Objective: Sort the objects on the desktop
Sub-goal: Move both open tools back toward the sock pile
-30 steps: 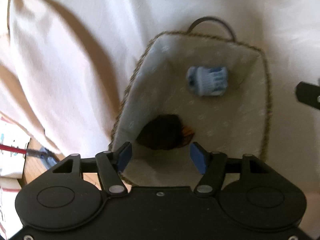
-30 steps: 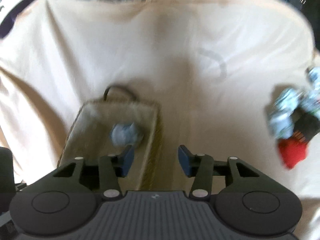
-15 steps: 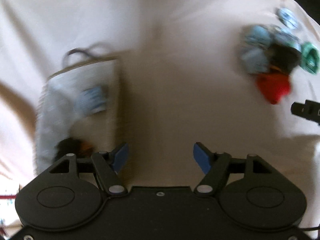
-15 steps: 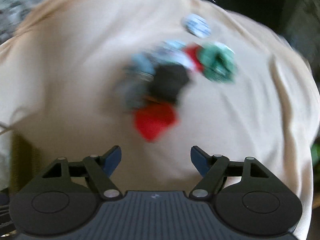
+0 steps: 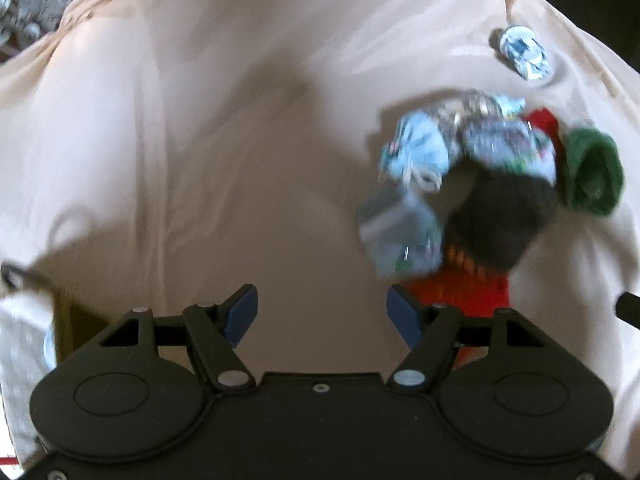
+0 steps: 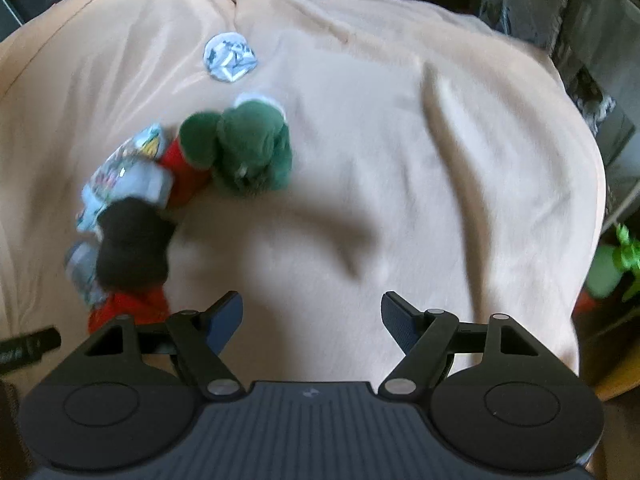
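Note:
A pile of rolled socks lies on the beige cloth: a black one [image 5: 504, 224], a red one [image 5: 468, 292], a green one [image 5: 592, 172], light blue ones [image 5: 420, 148] and a grey one [image 5: 396, 232]. A separate white-blue roll [image 5: 524, 52] lies farther back. My left gripper [image 5: 322, 312] is open and empty, just left of the pile. In the right wrist view the black sock [image 6: 132, 244], green sock [image 6: 248, 148] and white-blue roll [image 6: 230, 56] sit to the left. My right gripper [image 6: 312, 320] is open and empty over bare cloth.
The corner of the woven basket [image 5: 24, 320] with its dark handle shows at the left edge of the left wrist view. The cloth [image 6: 400, 160] drops off at the right, where a green plant [image 6: 616, 260] stands beyond the edge.
Both grippers have swung right, away from the basket toward the sock pile. The basket has slid out to the left edge. Both stay open and empty.

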`<state>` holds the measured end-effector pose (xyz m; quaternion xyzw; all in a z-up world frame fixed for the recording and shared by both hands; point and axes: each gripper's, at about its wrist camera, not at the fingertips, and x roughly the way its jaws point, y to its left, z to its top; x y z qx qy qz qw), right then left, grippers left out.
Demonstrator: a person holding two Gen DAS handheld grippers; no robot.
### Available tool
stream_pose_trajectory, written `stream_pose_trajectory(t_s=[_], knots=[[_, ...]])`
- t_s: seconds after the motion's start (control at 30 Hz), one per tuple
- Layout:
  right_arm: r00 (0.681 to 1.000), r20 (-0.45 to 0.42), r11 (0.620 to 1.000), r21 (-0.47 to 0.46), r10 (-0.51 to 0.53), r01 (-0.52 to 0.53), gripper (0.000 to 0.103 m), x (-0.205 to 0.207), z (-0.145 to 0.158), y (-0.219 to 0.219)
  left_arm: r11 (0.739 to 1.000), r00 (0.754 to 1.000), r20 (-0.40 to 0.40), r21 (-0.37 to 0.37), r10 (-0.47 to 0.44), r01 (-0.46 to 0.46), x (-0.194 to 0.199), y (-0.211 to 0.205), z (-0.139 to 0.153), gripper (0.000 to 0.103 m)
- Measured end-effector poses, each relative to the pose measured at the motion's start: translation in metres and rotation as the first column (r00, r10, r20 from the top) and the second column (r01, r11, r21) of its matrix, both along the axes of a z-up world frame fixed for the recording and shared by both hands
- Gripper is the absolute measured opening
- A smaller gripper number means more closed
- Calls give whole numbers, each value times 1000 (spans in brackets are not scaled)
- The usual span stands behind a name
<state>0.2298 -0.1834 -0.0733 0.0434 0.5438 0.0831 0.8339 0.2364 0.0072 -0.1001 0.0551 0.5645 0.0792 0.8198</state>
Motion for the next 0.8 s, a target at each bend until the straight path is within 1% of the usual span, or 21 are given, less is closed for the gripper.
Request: stream_pose_trajectory(t_s=[0.1,0.17,0.2,0.27,0.33,0.37,0.4,0.43,0.5,0.6,0.67,0.7,0.73,0.77,0.8], knots=[[999,46,1000,16,10,-11,77,17,13,-3,1000,1000,7,1,-12,12,19,-8,-8,69],[997,75,999,28,25,-27,77,31,22,-2,1000,1000,-22,2,-6,6,30,-11,-20,69],[996,82,999,37,30,-33,77,40,25,-2,1000,999,-33,-4,0,0,34,-12,-25,71],[996,86,997,62,36,-41,77,57,27,2,1000,1000,-27,-3,6,-7,39,-13,-32,78],[996,78,996,79,35,-41,77,72,27,4,1000,1000,-2,28,4,-4,41,-16,-30,90],[997,74,996,77,33,-38,77,81,25,7,999,1000,6,39,-5,4,41,-17,-30,91],[997,72,997,69,31,-36,77,88,24,10,999,1000,12,38,-15,14,42,-18,-30,93],[997,72,998,59,30,-34,77,97,22,14,999,1000,17,37,-20,20,42,-19,-31,97],[996,82,998,44,31,-35,77,114,23,23,999,999,26,40,-21,20,39,-19,-32,101],[994,98,998,38,43,-47,77,145,25,41,999,999,23,7,-44,44,36,-24,-34,101],[993,103,998,23,63,-65,78,166,23,54,998,998,-6,-31,-58,57,41,-25,-40,101],[993,97,997,10,74,-75,78,176,21,62,996,997,-37,-55,-69,67,43,-27,-44,101],[992,92,996,-2,84,-84,78,187,19,69,995,994,-81,-78,-72,66,46,-28,-52,101],[991,89,995,-13,97,-97,78,197,16,78,995,993,-102,-89,-51,42,46,-28,-59,101],[990,87,994,-21,109,-108,78,204,14,84,995,996,-78,-102,-31,23,44,-26,-58,101]])
